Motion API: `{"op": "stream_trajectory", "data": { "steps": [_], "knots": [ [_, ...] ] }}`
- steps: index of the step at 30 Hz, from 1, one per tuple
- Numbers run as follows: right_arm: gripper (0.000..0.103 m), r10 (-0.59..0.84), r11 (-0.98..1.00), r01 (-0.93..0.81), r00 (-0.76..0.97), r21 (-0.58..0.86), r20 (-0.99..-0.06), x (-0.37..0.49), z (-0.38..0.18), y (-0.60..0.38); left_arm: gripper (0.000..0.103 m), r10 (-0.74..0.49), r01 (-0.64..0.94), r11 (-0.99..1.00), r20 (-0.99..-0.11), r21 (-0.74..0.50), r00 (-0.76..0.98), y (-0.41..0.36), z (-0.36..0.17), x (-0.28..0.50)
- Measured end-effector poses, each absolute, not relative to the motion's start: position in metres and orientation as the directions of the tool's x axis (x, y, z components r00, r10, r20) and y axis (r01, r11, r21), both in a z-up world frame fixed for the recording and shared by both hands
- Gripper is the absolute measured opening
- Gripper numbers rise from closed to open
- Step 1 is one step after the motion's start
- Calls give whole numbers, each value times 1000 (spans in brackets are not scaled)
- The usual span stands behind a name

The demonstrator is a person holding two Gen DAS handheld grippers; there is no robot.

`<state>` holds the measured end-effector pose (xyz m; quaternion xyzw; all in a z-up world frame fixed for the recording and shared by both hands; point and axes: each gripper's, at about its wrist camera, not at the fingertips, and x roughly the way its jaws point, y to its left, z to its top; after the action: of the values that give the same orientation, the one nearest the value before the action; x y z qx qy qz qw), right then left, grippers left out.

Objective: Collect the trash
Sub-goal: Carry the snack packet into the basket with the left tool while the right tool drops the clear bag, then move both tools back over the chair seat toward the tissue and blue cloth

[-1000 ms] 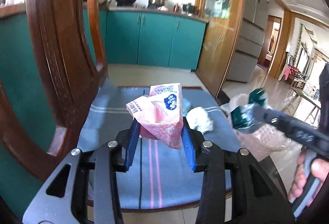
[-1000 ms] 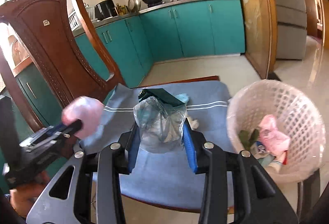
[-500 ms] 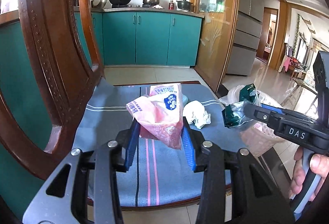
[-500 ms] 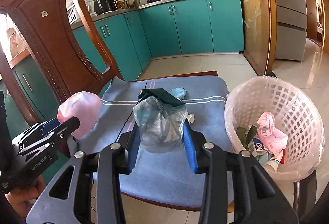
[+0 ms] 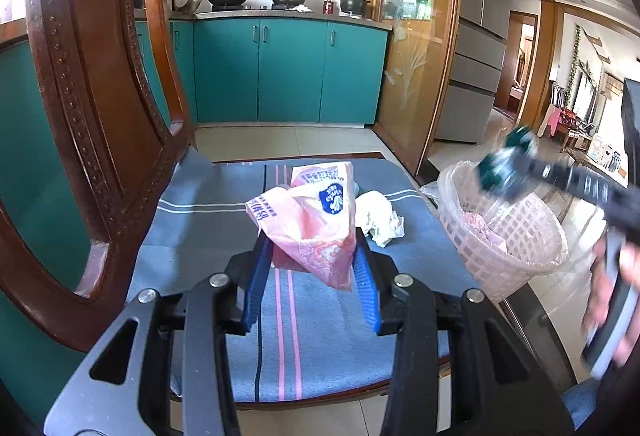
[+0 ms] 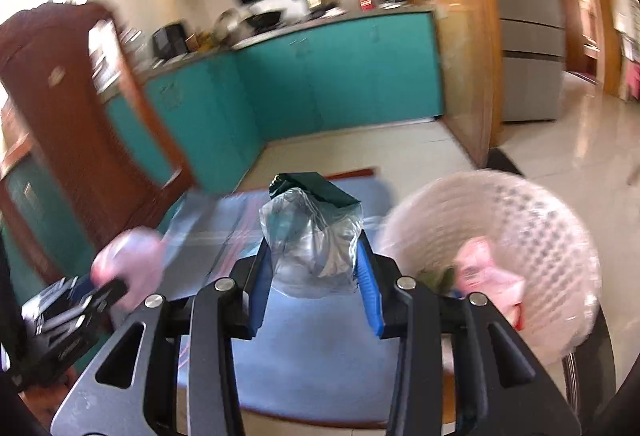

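Beside a carved dark-wood chair (image 5: 92, 139) with a blue striped seat cushion (image 5: 208, 236), in a kitchen with teal cabinets (image 5: 288, 71), two hand-held tools carry trash. At left, the left gripper (image 5: 308, 272) pinches a crumpled pink plastic bag with a blue round logo (image 5: 316, 220) between its blue pads, holding it above the cushion. Just right of it, a crumpled white tissue (image 5: 378, 218) lies on the cushion, close behind the bag. Farther right, a pale pink lattice plastic basket (image 5: 516, 232) stands beside the chair's edge, with pink wrappers inside. Over the basket's rim in the left wrist view, motion-blurred, the right gripper (image 6: 316, 268) is clamped on a clear crumpled plastic bag with a dark green folded top (image 6: 312, 232). A person's blurred hand (image 5: 616, 300) grips that tool's handle at far right.
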<state>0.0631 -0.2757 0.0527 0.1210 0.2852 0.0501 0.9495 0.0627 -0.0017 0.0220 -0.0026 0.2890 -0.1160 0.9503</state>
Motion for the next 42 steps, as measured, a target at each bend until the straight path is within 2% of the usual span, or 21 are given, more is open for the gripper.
{"op": "stream_trajectory", "data": {
  "steps": [3, 4, 5, 7, 11, 15, 19, 21, 22, 24, 29, 33, 35, 38, 42],
  "knots": [
    [42, 58, 947, 122, 846, 298, -530, 69, 49, -328, 40, -235, 237, 969, -557, -71, 796, -6, 17, 65],
    [49, 22, 933, 178, 839, 313, -543, 71, 44, -347, 40, -239, 244, 968, -561, -67, 793, -10, 15, 66],
    [68, 3, 921, 216, 828, 324, -561, 72, 39, -360, 40, -241, 248, 966, -564, -65, 790, -12, 13, 66],
    [82, -39, 885, 302, 805, 354, -591, 72, 31, -385, 40, -253, 266, 962, -571, -63, 781, -20, 10, 68],
    [86, -53, 798, 352, 850, 489, -524, 53, 37, -418, 41, -306, 329, 942, -577, -67, 758, -45, 5, 67],
    [90, -136, 749, 393, 879, 534, -457, 35, 43, -431, 41, -368, 400, 913, -592, -82, 717, -82, 4, 71],
    [90, -140, 738, 399, 879, 544, -455, 35, 39, -433, 41, -454, 506, 858, -590, -86, 668, -141, 11, 82],
    [90, -143, 743, 399, 879, 538, -456, 33, 38, -432, 45, -504, 556, 824, -583, -106, 637, -181, 20, 97],
    [90, -146, 745, 400, 879, 534, -454, 32, 39, -432, 50, -525, 569, 813, -580, -125, 623, -193, 22, 102],
    [90, -156, 747, 402, 880, 529, -449, 31, 40, -432, 101, -561, 588, 790, -591, -173, 579, -223, 28, 120],
    [90, -143, 768, 382, 885, 514, -443, 33, 42, -431, 101, -515, 549, 825, -574, -131, 637, -216, 35, 120],
    [90, -124, 807, 354, 884, 472, -452, 40, 43, -416, 101, -433, 487, 872, -553, -56, 712, -157, 37, 105],
    [90, -96, 842, 319, 882, 434, -462, 46, 44, -400, 101, -354, 413, 910, -557, -21, 751, -113, 34, 98],
    [90, -46, 907, 237, 877, 347, -479, 56, 46, -365, 101, -274, 302, 952, -578, -50, 769, -52, 29, 92],
    [90, 70, 967, 83, 824, 242, -562, 71, 36, -300, 101, -192, 152, 981, -594, -117, 781, 8, 17, 87]
  ]
}}
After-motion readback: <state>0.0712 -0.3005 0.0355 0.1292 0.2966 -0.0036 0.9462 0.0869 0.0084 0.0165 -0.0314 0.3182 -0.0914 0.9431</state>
